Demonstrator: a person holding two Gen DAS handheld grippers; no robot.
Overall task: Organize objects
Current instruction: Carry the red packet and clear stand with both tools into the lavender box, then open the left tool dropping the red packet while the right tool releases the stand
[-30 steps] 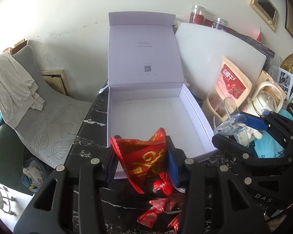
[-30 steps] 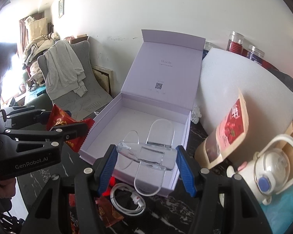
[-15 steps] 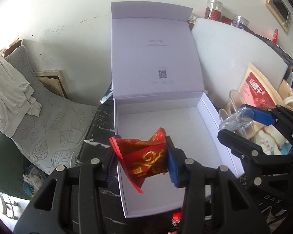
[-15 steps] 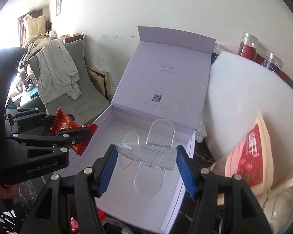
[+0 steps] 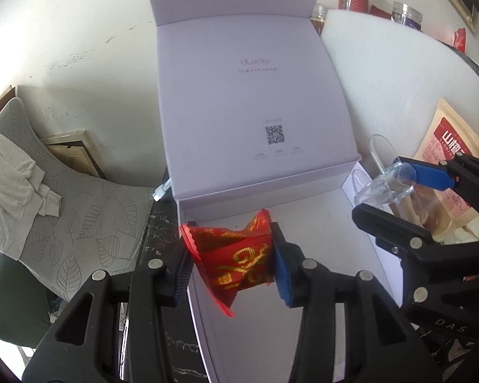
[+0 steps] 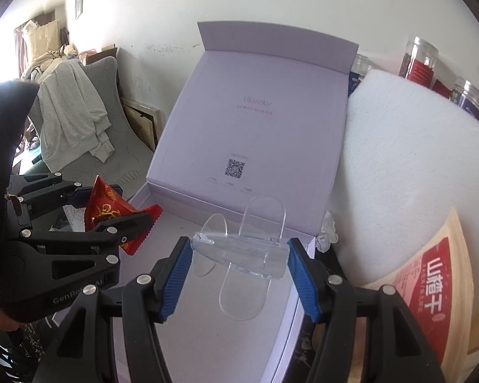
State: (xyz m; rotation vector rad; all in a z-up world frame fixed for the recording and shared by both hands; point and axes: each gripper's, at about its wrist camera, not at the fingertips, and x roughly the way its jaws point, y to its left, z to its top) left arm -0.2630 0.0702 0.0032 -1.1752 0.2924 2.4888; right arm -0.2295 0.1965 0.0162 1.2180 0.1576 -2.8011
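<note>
Your left tool [image 5: 231,260] clamps a red snack packet [image 5: 239,261] with gold print, crinkled, its serrated edge pointing down, hanging over the near left corner of the box tray. Your right tool [image 6: 239,255] grips a clear acrylic stand [image 6: 249,249] by its crossbar, rounded tabs above and below, held over the tray's middle. The lavender box [image 5: 255,95] sits open on the dark marbled worktop [image 5: 163,233], lid upright, QR code inside, tray floor bare
</note>
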